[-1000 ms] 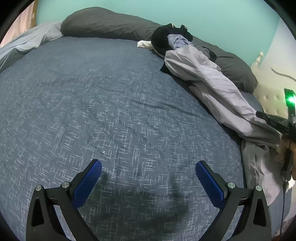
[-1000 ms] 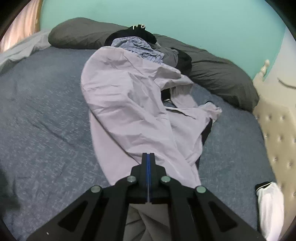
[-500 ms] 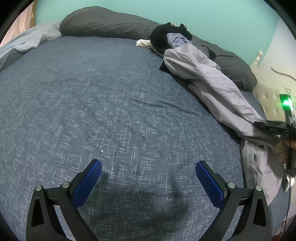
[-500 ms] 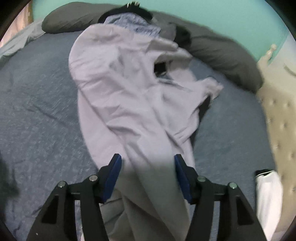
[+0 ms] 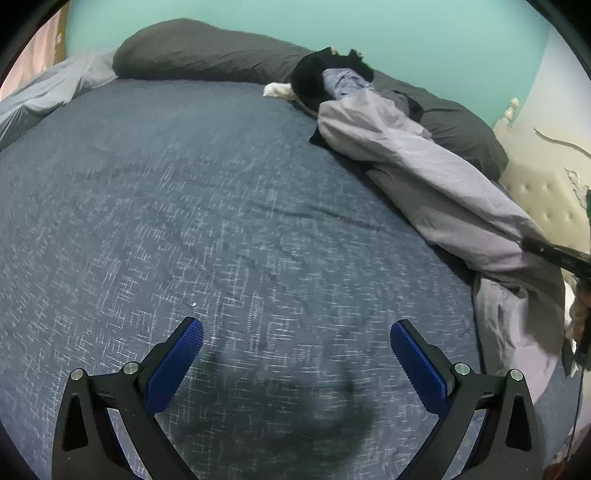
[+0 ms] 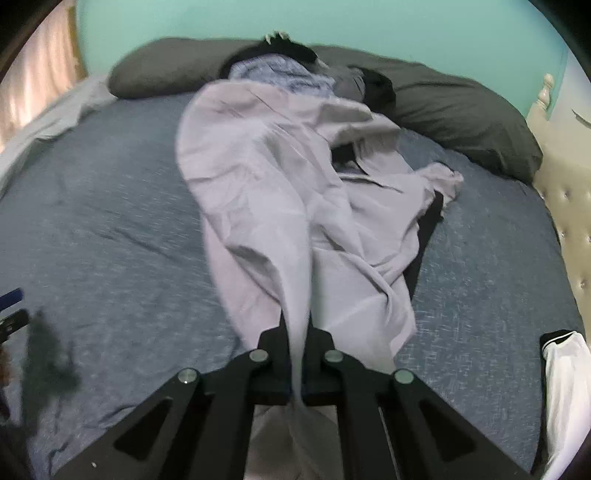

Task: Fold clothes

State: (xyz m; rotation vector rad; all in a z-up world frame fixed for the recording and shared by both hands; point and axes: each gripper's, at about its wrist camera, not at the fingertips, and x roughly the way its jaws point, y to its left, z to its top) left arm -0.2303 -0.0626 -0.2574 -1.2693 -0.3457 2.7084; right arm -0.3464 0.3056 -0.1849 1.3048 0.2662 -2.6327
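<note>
Bed (image 5: 184, 206) with dark blue flecked cover fills the area ahead of both claws. Dark grey pillows (image 6: 461, 110) along the far edge, teal wall (image 5: 406, 33) behind. Cream tufted headboard (image 6: 569, 221) far right (wooden post (image 6: 546, 88) above it). Pinkish curtain (image 6: 40, 81) far left.

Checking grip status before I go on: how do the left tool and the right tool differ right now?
The left tool has its blue-padded fingers spread wide with nothing between them; the right tool is shut on the crumpled lilac cloth garment. The left tool hangs over bare dark blue patterned bedspread, while the right tool faces the clothes pile, with the garment's fabric running from between its jaws toward the pile. Both have black frames and point toward the dark grey pillows.
</note>
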